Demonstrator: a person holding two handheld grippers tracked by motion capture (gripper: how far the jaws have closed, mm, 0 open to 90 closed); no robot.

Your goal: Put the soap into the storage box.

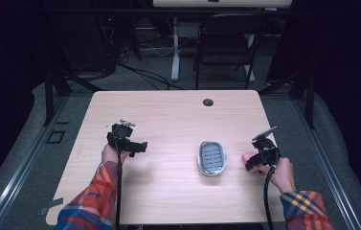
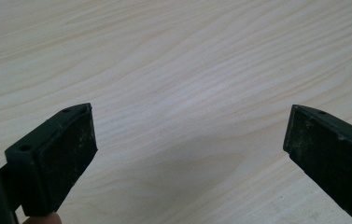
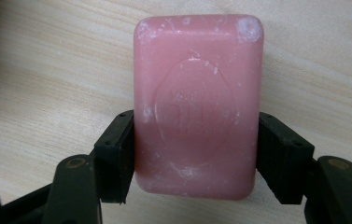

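Jaws of the right gripper (image 3: pixel 196 154) press against the two long sides of a pink soap bar (image 3: pixel 197 105), one black pad flat on each flank, so the bar is pinched between them. In the right gripper view the soap stands out ahead of the jaws with its broad face to the camera; an oval stamp sits on that face, its lettering too soft to read, and pale scuffs mark the corners. Whether the bar rests on the wood or is held just above it cannot be told from these pictures.

From the high view the right gripper (image 1: pixel 259 155) lies near the table's right edge, the person's hand (image 1: pixel 282 173) behind it and a plaid sleeve (image 1: pixel 306 209) below. The soap bar (image 1: pixel 248 156) shows there as a small pink patch at the gripper's tip, just beside a grey oval soap dish (image 1: pixel 212 158) with a ribbed insert, apart from it and to its right.

The left gripper (image 1: pixel 131 143) is held over the left part of the table (image 1: pixel 168 115), well apart from the dish. In the left gripper view its jaws are spread wide, with bare pale wood (image 2: pixel 183 70) between them.

A round cable hole (image 1: pixel 208 102) sits near the table's far edge. Beyond it stand a dark folding chair (image 1: pixel 226 45) and a white desk leg (image 1: pixel 174 48) on a grey floor.
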